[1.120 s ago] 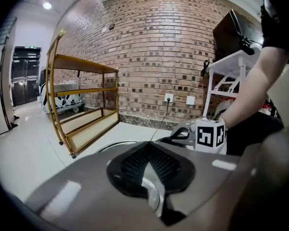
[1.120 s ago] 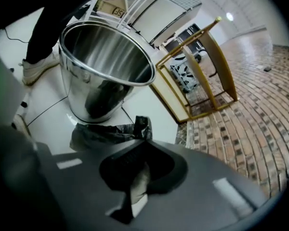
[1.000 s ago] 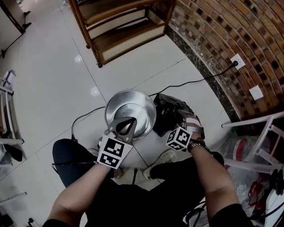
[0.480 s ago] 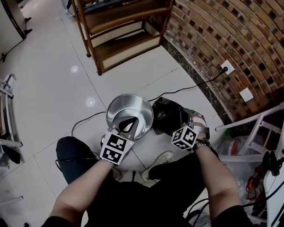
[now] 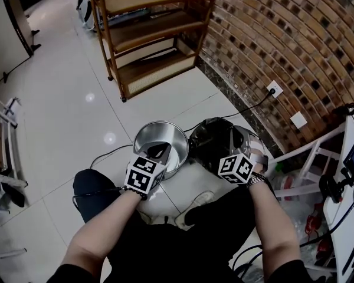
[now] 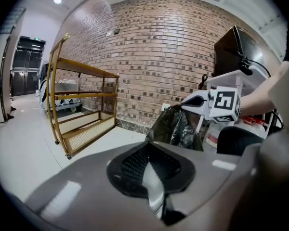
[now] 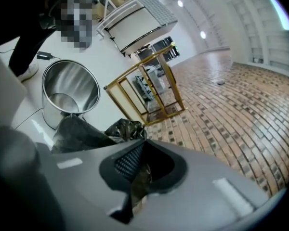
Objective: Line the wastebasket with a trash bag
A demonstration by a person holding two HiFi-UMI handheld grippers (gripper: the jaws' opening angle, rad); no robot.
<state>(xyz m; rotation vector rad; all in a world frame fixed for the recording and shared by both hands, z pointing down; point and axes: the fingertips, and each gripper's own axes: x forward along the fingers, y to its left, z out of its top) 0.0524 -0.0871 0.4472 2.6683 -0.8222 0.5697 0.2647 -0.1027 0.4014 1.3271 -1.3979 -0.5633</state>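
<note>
A shiny steel wastebasket (image 5: 168, 139) stands on the white floor tiles in front of my knees; it also shows in the right gripper view (image 7: 70, 88). My left gripper (image 5: 158, 152) is shut on its near rim, and a strip of bright metal sits between the pads (image 6: 151, 177). Just right of the basket hangs a crumpled black trash bag (image 5: 209, 140), lifted by my right gripper (image 5: 239, 145), which is shut on its film (image 7: 137, 174). The left gripper view shows the bag (image 6: 176, 126) dangling below the right gripper (image 6: 198, 100).
A wooden shelf unit (image 5: 147, 40) stands beyond the basket against the brick wall (image 5: 295, 40). A black cable (image 5: 100, 155) runs over the floor to a wall socket (image 5: 274, 89). A white rack (image 5: 307, 158) is at the right. My shoe (image 5: 197, 200) is near the basket.
My right gripper has risen with the black bag, which now hangs higher beside the basket. The left gripper has lifted slightly, still on the rim.
</note>
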